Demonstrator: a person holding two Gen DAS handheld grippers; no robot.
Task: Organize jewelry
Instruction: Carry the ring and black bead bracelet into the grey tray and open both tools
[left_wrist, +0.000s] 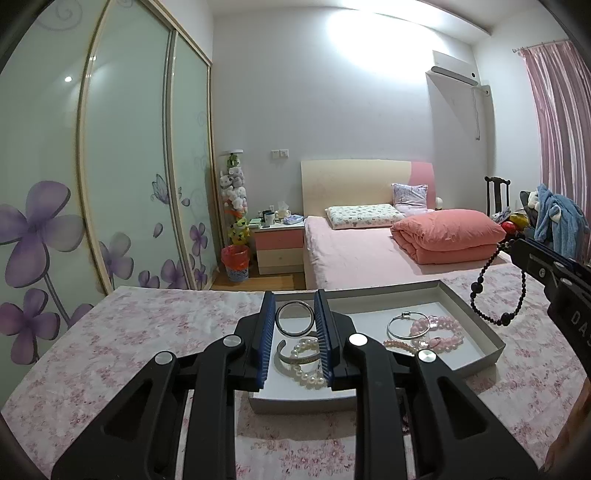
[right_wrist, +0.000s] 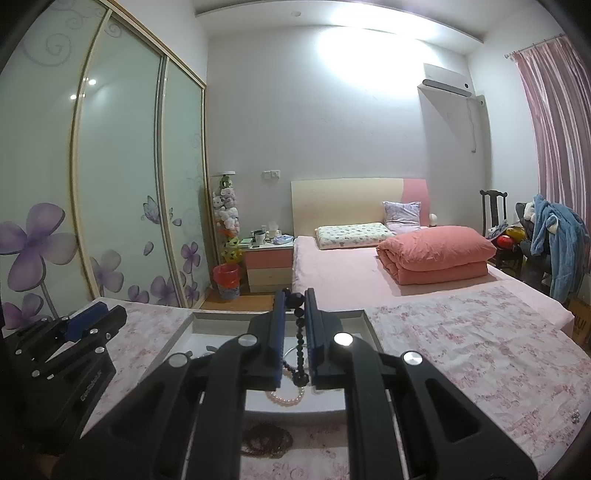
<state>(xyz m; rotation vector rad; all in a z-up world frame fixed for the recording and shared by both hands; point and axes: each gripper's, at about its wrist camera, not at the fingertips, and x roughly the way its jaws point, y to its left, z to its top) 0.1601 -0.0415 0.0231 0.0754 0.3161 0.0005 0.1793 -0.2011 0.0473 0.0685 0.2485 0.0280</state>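
The right hand-held gripper (right_wrist: 294, 295) pinches a string of dark beads (left_wrist: 496, 288), which hangs in the air over the right side of the shallow grey box (left_wrist: 476, 314). The left hand-held gripper (left_wrist: 294, 295) pinches a silver ring bangle (left_wrist: 294, 318) above the box. Pearl bracelets (left_wrist: 308, 363) and pink bead bracelets (left_wrist: 441, 330) lie inside, on the flowery desk (left_wrist: 166, 325).

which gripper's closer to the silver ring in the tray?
Left. The left gripper hangs right over the silver ring, which shows between its fingers. The right gripper, shut on a dark bead bracelet, is off beyond the tray's right side.
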